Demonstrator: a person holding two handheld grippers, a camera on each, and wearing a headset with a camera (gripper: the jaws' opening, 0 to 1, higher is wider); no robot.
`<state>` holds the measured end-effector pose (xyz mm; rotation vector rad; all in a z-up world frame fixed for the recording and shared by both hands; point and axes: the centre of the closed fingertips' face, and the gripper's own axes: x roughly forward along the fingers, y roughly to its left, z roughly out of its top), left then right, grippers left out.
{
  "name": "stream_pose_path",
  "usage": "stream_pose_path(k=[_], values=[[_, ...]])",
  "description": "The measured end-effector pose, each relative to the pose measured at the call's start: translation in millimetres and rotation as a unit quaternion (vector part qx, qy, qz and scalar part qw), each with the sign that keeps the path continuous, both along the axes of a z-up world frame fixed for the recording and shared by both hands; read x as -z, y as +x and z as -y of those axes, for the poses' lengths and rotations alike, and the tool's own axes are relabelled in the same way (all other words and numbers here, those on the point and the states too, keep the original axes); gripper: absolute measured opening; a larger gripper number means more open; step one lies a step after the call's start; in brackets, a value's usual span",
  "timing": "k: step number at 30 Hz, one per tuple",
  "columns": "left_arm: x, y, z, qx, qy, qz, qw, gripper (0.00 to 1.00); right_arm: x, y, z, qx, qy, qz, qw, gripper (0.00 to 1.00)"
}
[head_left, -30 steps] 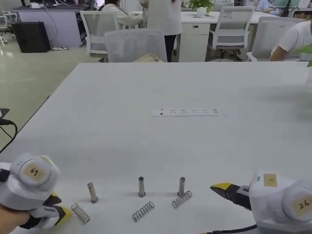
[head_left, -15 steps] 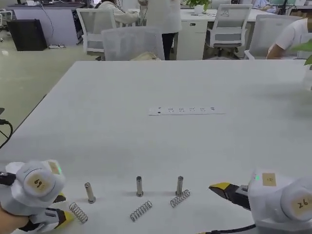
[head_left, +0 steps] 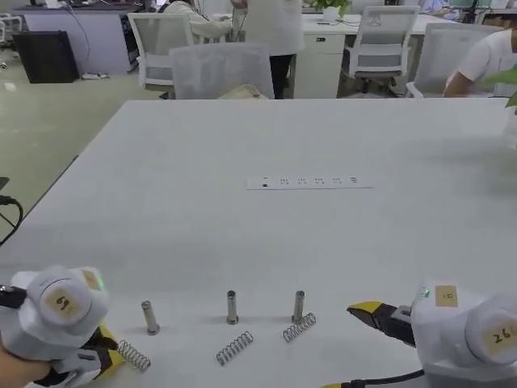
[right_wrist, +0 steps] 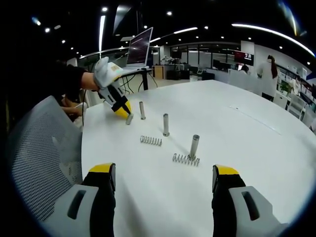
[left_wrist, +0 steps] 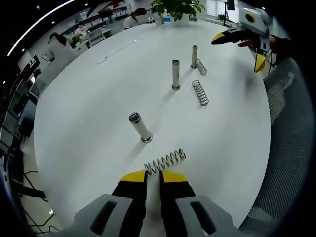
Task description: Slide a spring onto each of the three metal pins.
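Springs point(head_left: 235, 347) — on white office table point(head_left: 242, 145).

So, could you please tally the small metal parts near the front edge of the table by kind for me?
Metal pins: 3, all upright and bare
Springs: 3, all lying on the table
Total: 6

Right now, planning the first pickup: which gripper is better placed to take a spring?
Left. The left gripper has its shut tips at the left spring's end, beside a pin. The right gripper is open, short of the right spring.
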<state>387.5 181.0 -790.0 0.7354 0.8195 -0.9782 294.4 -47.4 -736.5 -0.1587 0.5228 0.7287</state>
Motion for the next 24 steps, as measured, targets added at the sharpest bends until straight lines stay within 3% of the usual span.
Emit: stream_pose_path(k=[5,7,11,16,24], values=[[-1.7,-9.9,-1.6,-0.013,-0.010,-0.018,0.9997,0.00,-0.5,0.1,-0.8,-0.001,0.000,0.001,1.0000,0.79],[-2.0,-10.5,-3.3,-0.011,-0.006,-0.012,0.9998,0.00,0.2,-0.2,-1.1,-0.003,-0.001,0.000,1.0000,0.79],[-4.2,-7.7,-3.8,-0.008,-0.005,0.001,1.0000,0.16,0.4,0.0,-1.7,-0.004,0.000,0.000,1.0000,0.79],[-7.7,-9.6,7.2,0.032,-0.011,0.017,0.9993,0.15,0.4,-0.1,-2.1,-0.005,0.000,0.000,1.0000,0.79],[-0.6,-14.1,13.0,0.053,-0.003,0.001,0.9986,0.12,-0.9,0.1,0.0,0.000,0.002,0.001,1.0000,0.79]])
